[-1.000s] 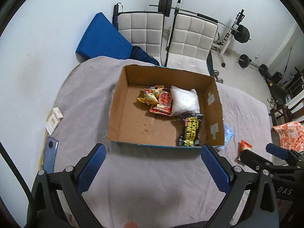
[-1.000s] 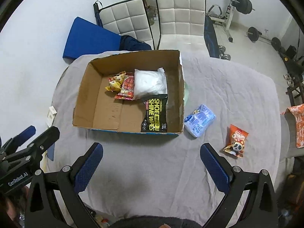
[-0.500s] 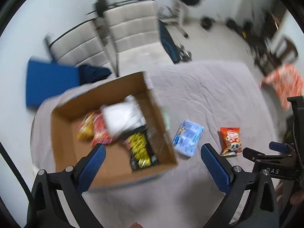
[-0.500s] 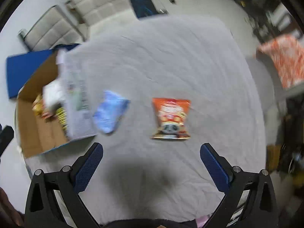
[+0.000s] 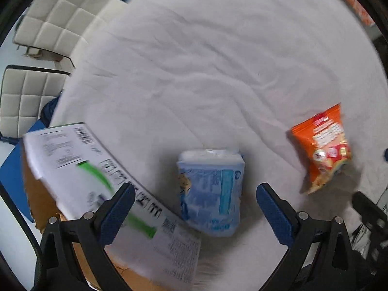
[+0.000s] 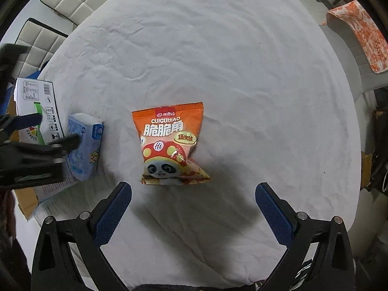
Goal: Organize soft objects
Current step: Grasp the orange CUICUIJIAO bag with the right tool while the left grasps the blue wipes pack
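Left gripper [image 5: 194, 208] spread wide, hovering over blue tissue pack [image 5: 211, 191] low centre. Right gripper [image 6: 192, 208] likewise agape, empty, above orange snack bag [image 6: 171, 143] mid-frame on grey cloth [image 6: 230, 60].

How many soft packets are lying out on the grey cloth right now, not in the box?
2. A blue packet lies beside the cardboard box, and an orange snack bag lies further out on the cloth. The box's inside is out of view, so it may hold more.
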Available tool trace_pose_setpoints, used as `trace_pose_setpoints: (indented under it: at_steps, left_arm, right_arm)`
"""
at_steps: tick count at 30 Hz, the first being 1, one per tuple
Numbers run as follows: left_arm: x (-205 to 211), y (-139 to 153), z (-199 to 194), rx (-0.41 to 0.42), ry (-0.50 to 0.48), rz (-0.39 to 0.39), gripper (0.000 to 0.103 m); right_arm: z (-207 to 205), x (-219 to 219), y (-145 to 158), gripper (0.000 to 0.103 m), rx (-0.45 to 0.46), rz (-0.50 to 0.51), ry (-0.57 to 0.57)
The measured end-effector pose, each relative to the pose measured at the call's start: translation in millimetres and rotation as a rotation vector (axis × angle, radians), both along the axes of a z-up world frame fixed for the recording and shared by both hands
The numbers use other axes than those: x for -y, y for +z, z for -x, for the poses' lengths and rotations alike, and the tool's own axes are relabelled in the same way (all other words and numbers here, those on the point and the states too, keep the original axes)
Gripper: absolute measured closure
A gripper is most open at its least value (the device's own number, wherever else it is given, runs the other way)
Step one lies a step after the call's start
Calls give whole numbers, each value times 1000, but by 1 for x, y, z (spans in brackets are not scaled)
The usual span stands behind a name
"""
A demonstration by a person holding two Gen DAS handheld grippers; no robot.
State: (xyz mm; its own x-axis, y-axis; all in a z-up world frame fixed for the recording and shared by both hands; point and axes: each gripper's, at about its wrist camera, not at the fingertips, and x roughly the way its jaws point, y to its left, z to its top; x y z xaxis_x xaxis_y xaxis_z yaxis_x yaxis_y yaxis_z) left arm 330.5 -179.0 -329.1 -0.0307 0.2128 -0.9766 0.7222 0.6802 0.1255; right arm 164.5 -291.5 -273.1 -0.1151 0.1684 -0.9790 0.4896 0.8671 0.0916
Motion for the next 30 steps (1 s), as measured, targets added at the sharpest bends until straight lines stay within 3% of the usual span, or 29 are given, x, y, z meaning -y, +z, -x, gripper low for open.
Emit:
trace_pose_setpoints:
  at_steps: [2, 6, 8, 12, 14, 16, 19, 26, 30]
  left_arm:
    - [5, -17, 1, -26, -18, -40, 8]
    - [15, -42, 7, -93, -40, -70, 44]
    - [15, -51, 7, -142, 1, -67, 48]
    - [3, -59, -1, -168, 122, -44, 49]
    - [-4, -59, -8, -188, 214, -7, 49]
    - [-12, -58, -14, -212, 301, 33, 49]
    - [-20, -59, -16, -271, 406, 103, 49]
    - [-33, -58, 19, -323, 565, 220, 49]
    - [-31, -56, 51, -337, 574, 254, 47]
  right_arm:
    - [-5, 1, -5, 0, -3, 3, 12]
    - [-15, 4, -18, 0, -14, -1, 23]
    - [-20, 3, -26, 0, -22, -24, 18]
    - [-28, 0, -47, 2, -52, -83, -13]
    - [-30, -3, -58, 12, -77, -105, -14]
    - [-30, -8, -69, 38, -106, -129, 2]
    - [-27, -8, -73, 47, -103, -128, 18]
    - [-10, 16, -64, 52, -152, -30, 90]
    - [4, 28, -67, 52, -191, -31, 109]
